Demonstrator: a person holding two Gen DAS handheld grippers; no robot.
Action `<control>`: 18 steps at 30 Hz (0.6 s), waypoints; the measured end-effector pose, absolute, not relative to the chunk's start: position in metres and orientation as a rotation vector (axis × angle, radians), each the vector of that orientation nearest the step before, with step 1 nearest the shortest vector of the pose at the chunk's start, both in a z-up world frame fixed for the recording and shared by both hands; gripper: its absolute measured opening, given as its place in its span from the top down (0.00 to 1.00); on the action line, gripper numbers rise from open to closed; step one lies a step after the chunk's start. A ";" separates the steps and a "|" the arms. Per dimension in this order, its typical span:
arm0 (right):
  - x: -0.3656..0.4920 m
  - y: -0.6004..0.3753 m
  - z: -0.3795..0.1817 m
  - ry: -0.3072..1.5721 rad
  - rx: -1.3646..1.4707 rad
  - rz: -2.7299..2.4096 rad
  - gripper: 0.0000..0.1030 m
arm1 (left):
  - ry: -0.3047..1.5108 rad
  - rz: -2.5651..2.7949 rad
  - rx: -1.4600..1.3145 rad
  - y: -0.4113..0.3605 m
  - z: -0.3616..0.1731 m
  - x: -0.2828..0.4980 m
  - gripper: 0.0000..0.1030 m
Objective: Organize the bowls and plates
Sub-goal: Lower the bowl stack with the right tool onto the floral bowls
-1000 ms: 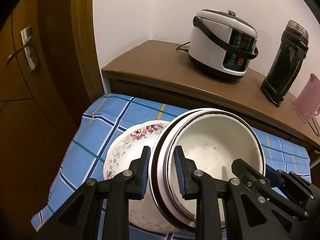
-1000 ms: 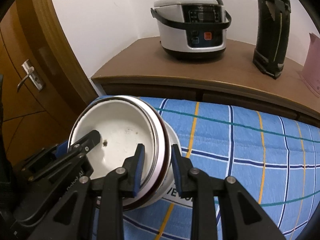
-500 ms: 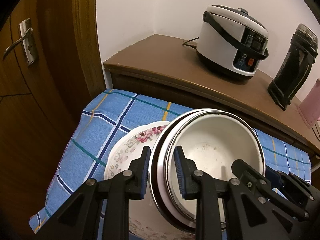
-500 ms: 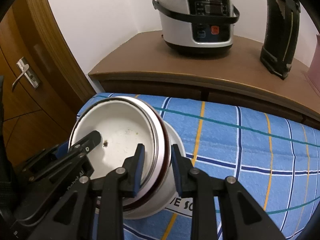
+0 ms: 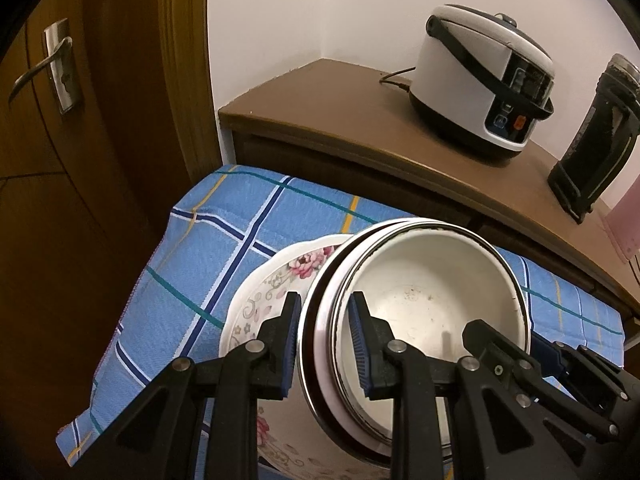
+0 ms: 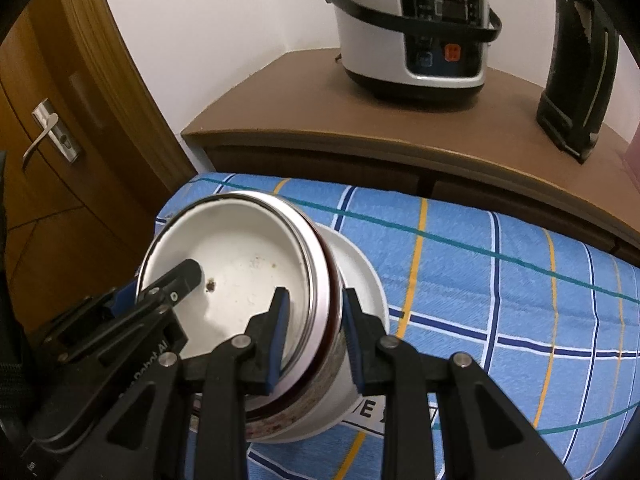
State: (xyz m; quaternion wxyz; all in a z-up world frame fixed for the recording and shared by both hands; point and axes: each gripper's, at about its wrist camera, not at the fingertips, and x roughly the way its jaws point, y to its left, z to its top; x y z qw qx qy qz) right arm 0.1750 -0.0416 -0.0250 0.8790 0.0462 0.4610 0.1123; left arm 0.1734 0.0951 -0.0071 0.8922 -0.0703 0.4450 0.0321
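Both grippers, left (image 5: 322, 344) and right (image 6: 314, 338), clamp opposite rims of the white bowl (image 5: 432, 308) held over the flowered plate (image 5: 276, 284); lower it level, centred, releasing together.

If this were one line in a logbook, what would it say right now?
phase: carrying | held: white bowl by both rims | left gripper: shut on rim | right gripper: shut on rim | below: floral plate on blue checked cloth
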 end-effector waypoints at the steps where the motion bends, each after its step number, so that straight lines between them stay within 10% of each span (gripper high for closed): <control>1: 0.176 -0.041 -0.026 0.965 0.095 0.233 0.74 | 0.926 0.067 -0.148 0.095 -0.008 0.173 0.74; 18: 0.186 -0.032 -0.034 0.971 0.072 0.264 0.74 | 0.912 0.102 -0.145 0.099 -0.008 0.172 0.74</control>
